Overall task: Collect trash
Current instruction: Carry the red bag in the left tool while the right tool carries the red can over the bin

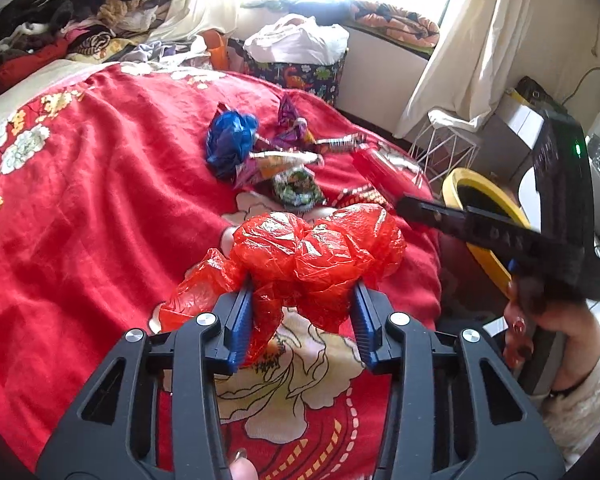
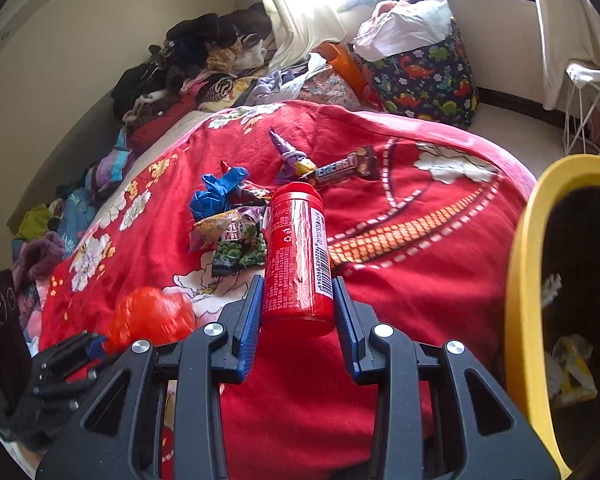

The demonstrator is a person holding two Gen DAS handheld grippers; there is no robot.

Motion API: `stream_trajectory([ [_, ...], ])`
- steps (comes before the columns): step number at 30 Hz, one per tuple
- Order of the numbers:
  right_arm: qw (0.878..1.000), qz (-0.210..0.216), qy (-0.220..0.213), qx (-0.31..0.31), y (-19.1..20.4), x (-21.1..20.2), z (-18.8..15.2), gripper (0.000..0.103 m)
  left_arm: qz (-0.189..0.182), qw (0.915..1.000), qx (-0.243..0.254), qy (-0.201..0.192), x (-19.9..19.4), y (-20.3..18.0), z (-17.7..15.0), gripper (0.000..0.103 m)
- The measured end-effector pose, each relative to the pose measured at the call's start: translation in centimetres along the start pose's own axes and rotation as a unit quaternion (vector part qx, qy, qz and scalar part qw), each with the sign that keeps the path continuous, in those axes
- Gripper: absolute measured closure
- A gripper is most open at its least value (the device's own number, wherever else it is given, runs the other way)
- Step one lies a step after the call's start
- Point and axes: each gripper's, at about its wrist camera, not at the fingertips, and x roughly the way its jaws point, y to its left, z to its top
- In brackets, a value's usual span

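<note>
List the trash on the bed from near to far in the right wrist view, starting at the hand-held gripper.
Right hand-held gripper → red canister between its fingers → green snack packet → blue plastic bag → energy bar wrapper → purple cone wrapper.

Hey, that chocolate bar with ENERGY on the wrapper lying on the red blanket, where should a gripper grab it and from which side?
Grip the chocolate bar across its narrow middle, coming down from above with the fingers straddling its long sides. It lies flat, and a purple wrapper crowds its left end.
</note>
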Motion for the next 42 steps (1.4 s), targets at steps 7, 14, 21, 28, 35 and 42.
stream_trajectory([
  [7,1.0,-0.002,-0.017,0.004,-0.8,-2.3,-0.5,0.07,-0.005,0.9998,0.009,-0.02,-1.0,-1.0,0.9,0.068],
  [14,0.999,-0.01,-0.039,0.004,-1.4,-4.6,-0.4,0.07,-0.013,0.9991,0.023,-0.034,-1.6,-2.4,1.8,0.068],
  [21,0.998,-0.018,-0.059,0.006,-1.9,-6.5,-0.5,0.07,-0.016,0.9982,0.03,-0.05,-2.3,-3.4,2.7,0.068],
  [28,0.997,-0.024,-0.076,0.009,-2.2,-7.8,-0.4,0.07,-0.018,0.9971,0.037,-0.063,-2.9,-4.5,3.4,0.068],
  [35,0.995,-0.035,-0.091,0.014,-2.8,-9.1,-0.6,0.07,-0.025,0.9958,0.048,-0.074,-3.4,-6.0,3.9,0.068],
  [42,0.994,-0.04,-0.102,0.022,-3.4,-10.1,-0.8,0.07,-0.034,0.9945,0.061,-0.079,-3.3,-7.6,4.4,0.068],
])
